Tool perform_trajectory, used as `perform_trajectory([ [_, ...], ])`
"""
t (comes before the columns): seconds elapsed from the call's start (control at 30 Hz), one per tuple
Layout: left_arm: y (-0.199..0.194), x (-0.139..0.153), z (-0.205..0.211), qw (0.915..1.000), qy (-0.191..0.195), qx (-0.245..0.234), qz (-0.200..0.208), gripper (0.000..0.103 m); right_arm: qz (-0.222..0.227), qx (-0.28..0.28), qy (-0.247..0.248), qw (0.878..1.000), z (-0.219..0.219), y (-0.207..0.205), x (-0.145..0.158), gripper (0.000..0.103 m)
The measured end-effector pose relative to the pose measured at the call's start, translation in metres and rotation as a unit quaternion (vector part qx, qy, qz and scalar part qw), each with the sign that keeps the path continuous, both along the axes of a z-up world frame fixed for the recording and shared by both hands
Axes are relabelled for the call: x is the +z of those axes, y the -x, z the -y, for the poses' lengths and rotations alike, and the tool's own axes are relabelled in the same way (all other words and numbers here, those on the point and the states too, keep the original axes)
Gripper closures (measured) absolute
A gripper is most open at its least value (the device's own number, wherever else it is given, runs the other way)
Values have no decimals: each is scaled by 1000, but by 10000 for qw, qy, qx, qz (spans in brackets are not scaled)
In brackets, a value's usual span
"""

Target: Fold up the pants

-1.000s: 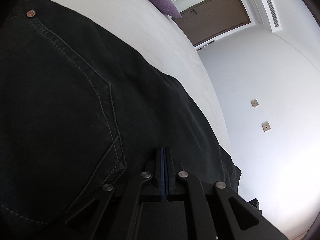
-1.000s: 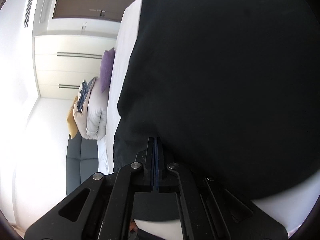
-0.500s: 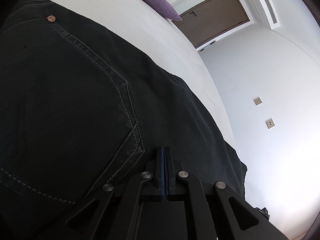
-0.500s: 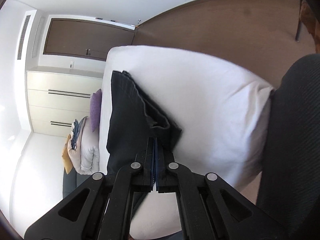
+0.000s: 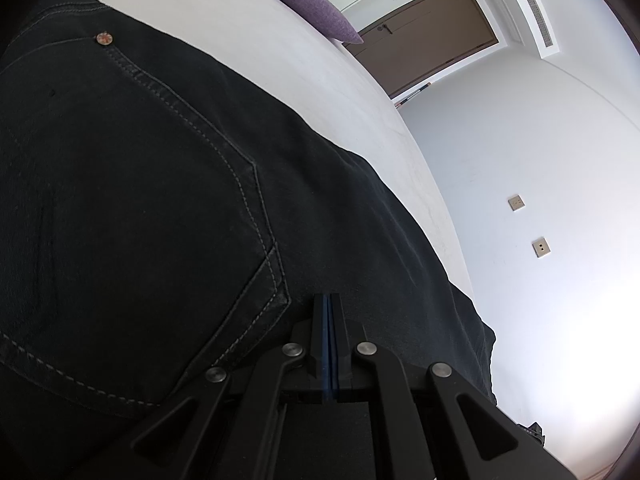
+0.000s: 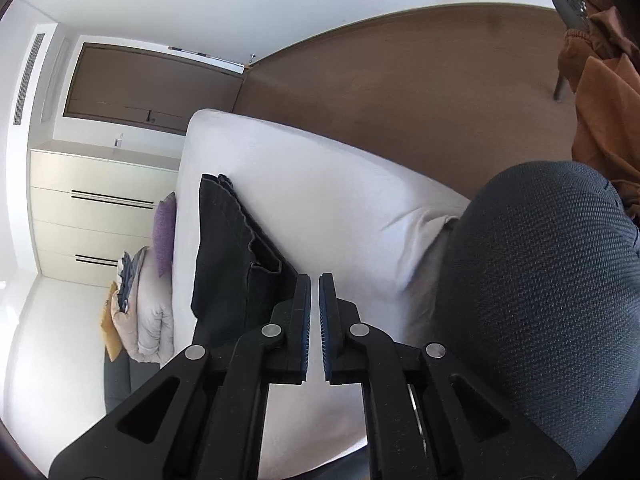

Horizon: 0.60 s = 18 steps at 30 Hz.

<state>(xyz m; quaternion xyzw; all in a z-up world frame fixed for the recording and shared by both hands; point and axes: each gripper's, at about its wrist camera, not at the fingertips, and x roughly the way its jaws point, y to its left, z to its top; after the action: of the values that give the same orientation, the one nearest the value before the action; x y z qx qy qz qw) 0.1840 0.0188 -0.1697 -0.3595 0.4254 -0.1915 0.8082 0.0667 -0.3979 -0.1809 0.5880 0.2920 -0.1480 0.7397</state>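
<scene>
Right gripper (image 6: 315, 282) had backed off the pants (image 6: 224, 248); cloth that filled its view 1 s earlier lay folded on the bed (image 6: 340, 200).
R jaws stood slightly apart w/ nothing between; left gripper (image 5: 330, 300) was closed, low over the back pocket (image 5: 140, 208), no cloth seen pinched. Best approach, prob.: re-grip the far end w/ both layers, keep edges aligned, fold in 1 smooth pass.

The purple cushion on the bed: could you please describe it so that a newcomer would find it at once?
Start at the white bed and follow it away from the dark pants to its far end. There the purple cushion leans beside a pale bundle of bedding; it alone is violet.
</scene>
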Motion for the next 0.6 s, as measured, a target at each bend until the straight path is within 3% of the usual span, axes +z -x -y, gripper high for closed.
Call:
perform_trajectory([
  [0.07,0,1,0,10000,-3,4,-2,98,210,-13,-78,9997,-5,3,2,90],
  [0.13,0,1,-1,10000,-5,1,-2,98,351,-34,-190,9992,-6,4,2,54],
  [0.2,0,1,-2,10000,-5,2,-6,98,529,2,-264,9982,-10,-1,3,49],
  [0.6,-2,1,-4,10000,-7,-12,0,98,1047,-37,-794,9913,-9,-16,-7,52],
])
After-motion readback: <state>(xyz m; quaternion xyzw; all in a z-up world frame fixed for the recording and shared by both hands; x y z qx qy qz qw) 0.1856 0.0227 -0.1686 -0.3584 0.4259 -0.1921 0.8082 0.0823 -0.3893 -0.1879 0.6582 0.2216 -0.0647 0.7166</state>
